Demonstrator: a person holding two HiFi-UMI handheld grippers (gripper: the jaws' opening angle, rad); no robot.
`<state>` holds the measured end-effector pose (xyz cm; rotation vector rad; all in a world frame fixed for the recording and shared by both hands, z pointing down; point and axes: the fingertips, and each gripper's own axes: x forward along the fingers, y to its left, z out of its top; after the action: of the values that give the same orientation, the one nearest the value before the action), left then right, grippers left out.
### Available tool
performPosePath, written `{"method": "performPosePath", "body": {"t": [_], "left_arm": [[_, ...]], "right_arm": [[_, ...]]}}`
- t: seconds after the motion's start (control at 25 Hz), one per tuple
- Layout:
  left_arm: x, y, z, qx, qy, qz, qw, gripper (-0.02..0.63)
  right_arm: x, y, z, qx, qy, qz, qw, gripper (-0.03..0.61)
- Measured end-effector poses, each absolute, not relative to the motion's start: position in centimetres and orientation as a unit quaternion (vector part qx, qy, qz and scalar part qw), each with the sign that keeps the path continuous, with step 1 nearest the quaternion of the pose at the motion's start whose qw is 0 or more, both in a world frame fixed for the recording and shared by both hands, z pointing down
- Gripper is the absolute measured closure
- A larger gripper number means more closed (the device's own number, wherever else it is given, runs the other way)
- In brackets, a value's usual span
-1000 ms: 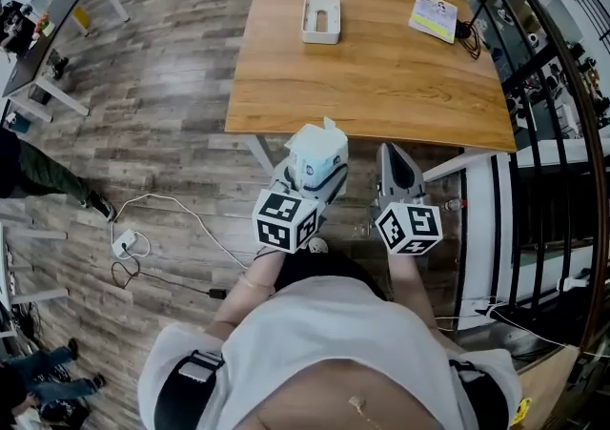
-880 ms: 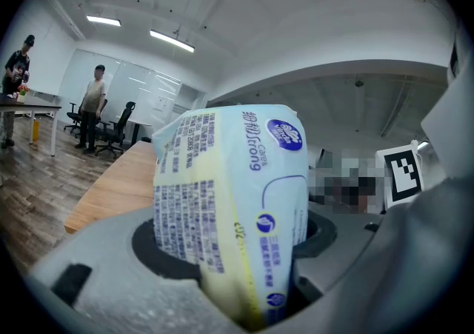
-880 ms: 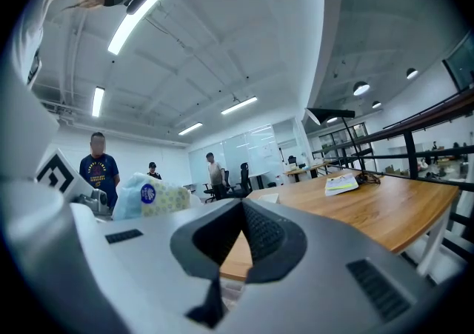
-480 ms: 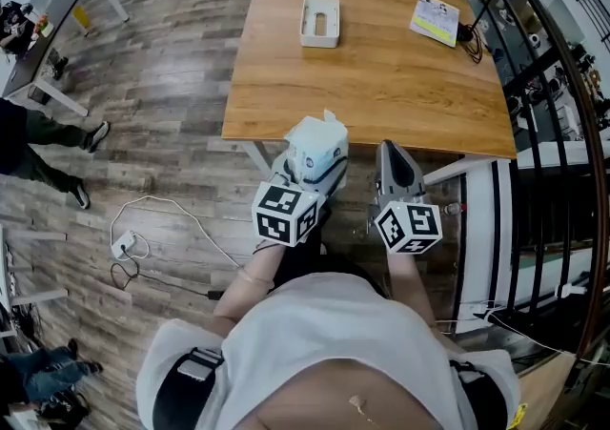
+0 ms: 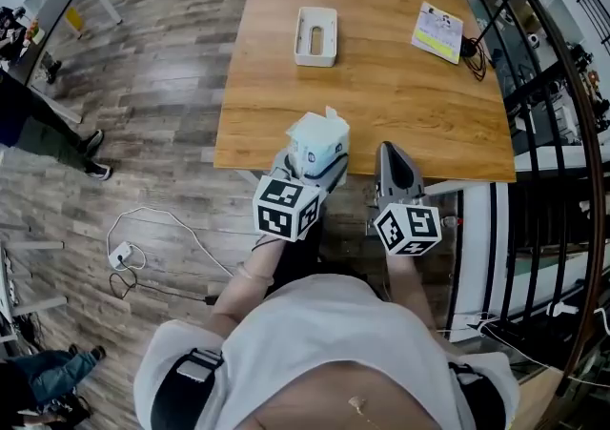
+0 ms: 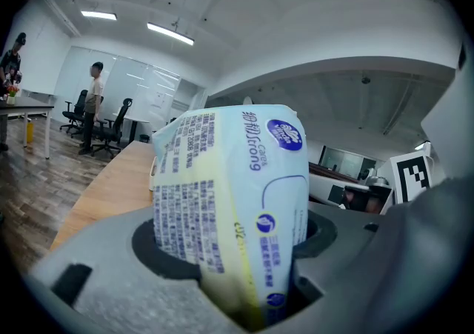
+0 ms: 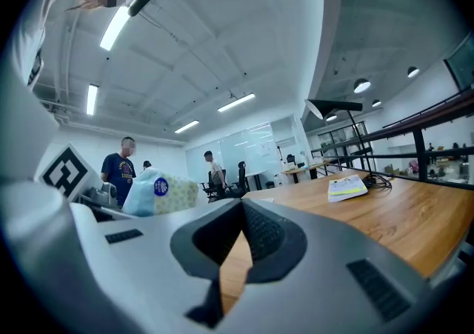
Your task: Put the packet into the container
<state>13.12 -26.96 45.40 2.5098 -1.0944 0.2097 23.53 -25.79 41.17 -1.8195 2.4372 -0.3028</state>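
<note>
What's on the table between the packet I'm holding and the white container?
Nothing: in the head view, only bare wooden tabletop lies between the packet and the container.

The light brown wooden tabletop (image 5: 381, 104) lies bare from its near edge up to the white rectangular open-topped container (image 5: 315, 61), so the way there is open. A yellow-and-white printed booklet (image 5: 437, 32) and coiled black cables (image 5: 474, 49) sit at the far right corner, well apart from the container. A black metal railing (image 5: 534, 75) closes off the table's right side.
</note>
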Motion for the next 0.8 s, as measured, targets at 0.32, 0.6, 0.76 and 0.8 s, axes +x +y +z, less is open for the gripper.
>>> {"method": "performPosePath", "body": {"t": [0.32,0.6,0.76,0.8], "left_arm": [[13.1,-34.0,45.7,0.888,-0.393,0.106,0.212,0.285],[13.1,-40.0,45.8,0.882,-0.397,0.120,0.224,0.285],[13.2,-43.3,45.9,0.878,-0.400,0.122,0.231,0.285],[13.1,-43.9,46.0,0.877,-0.401,0.122,0.233,0.285]], "right_arm": [[23.5,-32.8,40.7,-0.589,0.800,-0.103,0.040,0.568],[23.4,-38.6,40.5,-0.589,0.800,-0.106,0.040,0.568],[23.4,-41.5,40.8,-0.588,0.800,-0.111,0.038,0.568],[23.3,-42.1,40.9,-0.588,0.800,-0.112,0.037,0.568]]}}
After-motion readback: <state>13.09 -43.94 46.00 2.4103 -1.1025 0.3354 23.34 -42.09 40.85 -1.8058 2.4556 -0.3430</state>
